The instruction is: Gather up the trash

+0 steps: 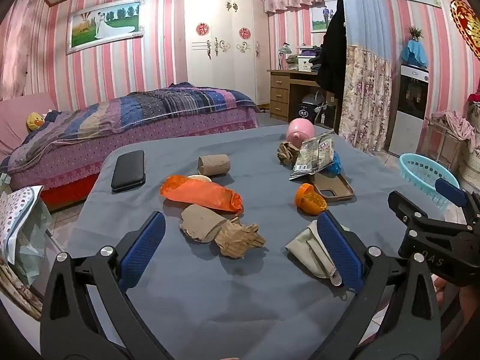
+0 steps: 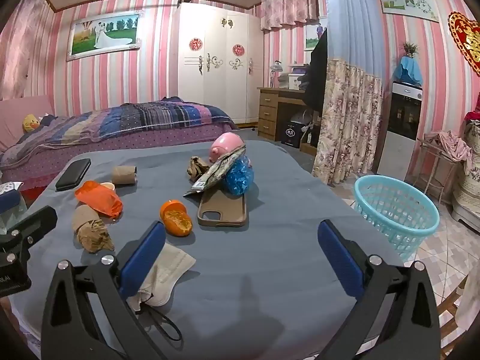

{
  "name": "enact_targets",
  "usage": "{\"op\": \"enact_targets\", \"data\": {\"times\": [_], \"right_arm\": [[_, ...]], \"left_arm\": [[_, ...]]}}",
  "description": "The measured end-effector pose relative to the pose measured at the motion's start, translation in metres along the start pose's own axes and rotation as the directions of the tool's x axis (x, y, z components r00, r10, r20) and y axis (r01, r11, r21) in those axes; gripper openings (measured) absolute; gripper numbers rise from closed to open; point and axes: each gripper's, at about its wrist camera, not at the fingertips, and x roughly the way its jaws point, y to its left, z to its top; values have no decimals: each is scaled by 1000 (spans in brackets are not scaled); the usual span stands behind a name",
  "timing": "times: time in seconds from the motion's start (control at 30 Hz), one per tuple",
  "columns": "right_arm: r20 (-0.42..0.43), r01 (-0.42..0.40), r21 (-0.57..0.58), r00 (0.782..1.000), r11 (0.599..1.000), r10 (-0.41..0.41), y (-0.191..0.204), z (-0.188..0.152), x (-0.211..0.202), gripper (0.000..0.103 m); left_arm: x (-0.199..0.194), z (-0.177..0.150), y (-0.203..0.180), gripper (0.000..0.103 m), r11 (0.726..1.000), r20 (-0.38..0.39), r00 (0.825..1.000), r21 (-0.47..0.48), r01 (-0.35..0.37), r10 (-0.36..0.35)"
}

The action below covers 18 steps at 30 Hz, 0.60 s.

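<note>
a home bedroom: beside the made bed (image 1: 135, 114) stands a white wardrobe (image 1: 222, 51) (pink striped wallpaper behind), a wooden desk (image 1: 288, 90) beyond it.

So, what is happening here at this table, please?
A person holds two grippers over a table covered with a grey cloth, ready to collect trash. Both the left gripper and the right gripper are open and hold nothing. An orange bag, cardboard tubes, crumpled paper and a face mask lie there. A blue basket stands on the floor beside the table.

Bare grey tablecloth (image 2: 270, 285) at near edge w/ open room; clutter from face mask (image 2: 168, 273) to phone case (image 2: 222, 207) crowds the mid-table.
</note>
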Motion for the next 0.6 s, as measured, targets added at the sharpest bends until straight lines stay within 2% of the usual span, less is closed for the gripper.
{"op": "enact_targets", "data": {"times": [0.6], "right_arm": [[14, 13, 1, 1000, 1000, -13, -3, 0, -2, 99]], "left_arm": [[3, 1, 12, 98, 1000, 0, 1000, -27, 3, -3]]}}
